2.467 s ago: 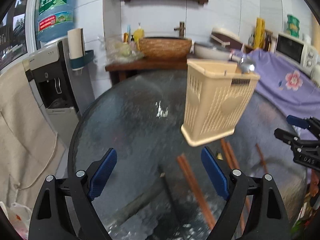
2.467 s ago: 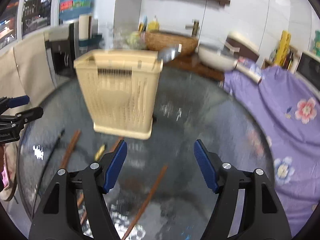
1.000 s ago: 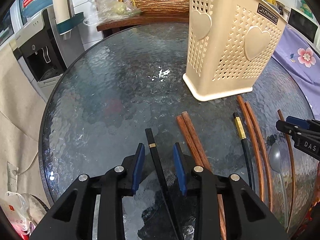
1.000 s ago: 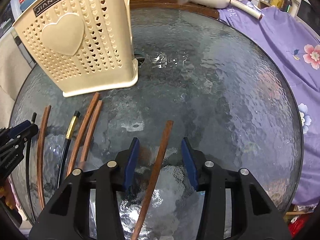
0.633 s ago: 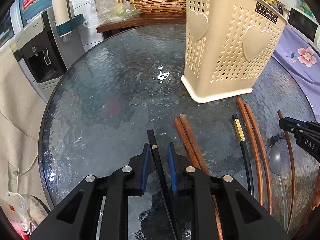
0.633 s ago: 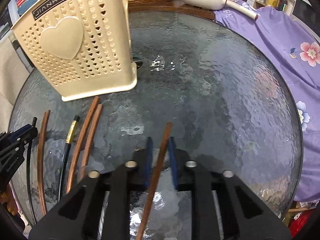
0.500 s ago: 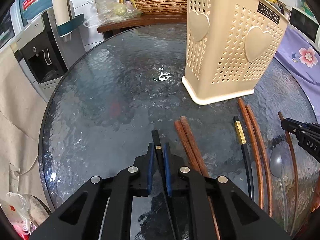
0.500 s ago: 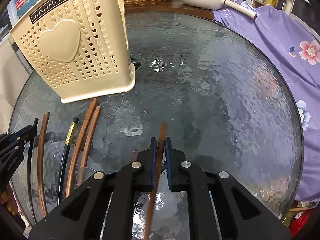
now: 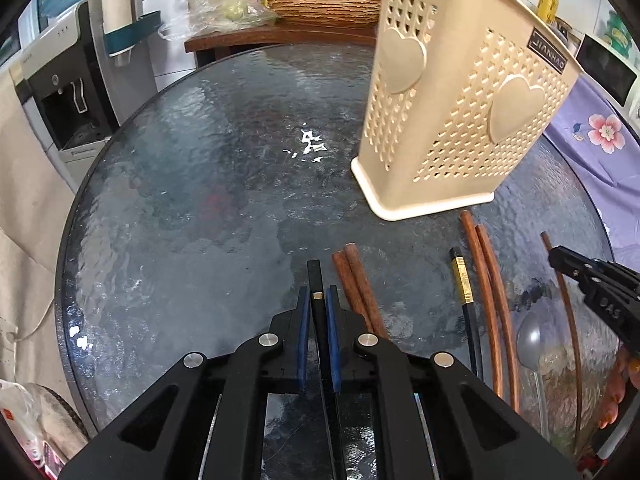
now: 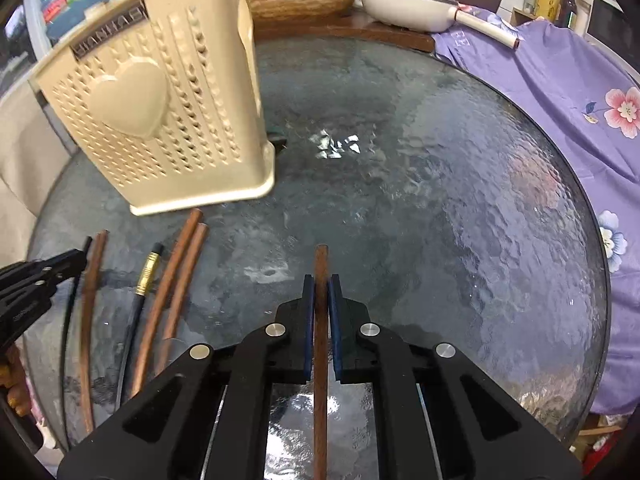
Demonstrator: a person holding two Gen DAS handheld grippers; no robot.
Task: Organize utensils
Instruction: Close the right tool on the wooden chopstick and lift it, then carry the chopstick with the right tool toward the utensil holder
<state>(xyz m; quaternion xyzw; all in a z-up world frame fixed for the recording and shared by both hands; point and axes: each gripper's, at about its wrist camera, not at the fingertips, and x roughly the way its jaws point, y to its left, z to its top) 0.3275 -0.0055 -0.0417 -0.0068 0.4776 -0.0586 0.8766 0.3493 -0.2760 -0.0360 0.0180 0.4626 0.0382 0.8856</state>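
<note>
The left gripper [image 9: 316,300] is clamped on a black chopstick [image 9: 314,276], its jaws having just closed around it, near the front of the cream utensil holder [image 9: 460,120] standing on the round glass table [image 9: 180,200]. The right gripper [image 10: 321,288] has likewise just closed and pinches a brown chopstick [image 10: 321,260], in front of the holder and to its right. More brown chopsticks [image 10: 176,272], a gold-banded black one [image 10: 146,272] and a spoon [image 9: 530,340] lie by the holder's base
</note>
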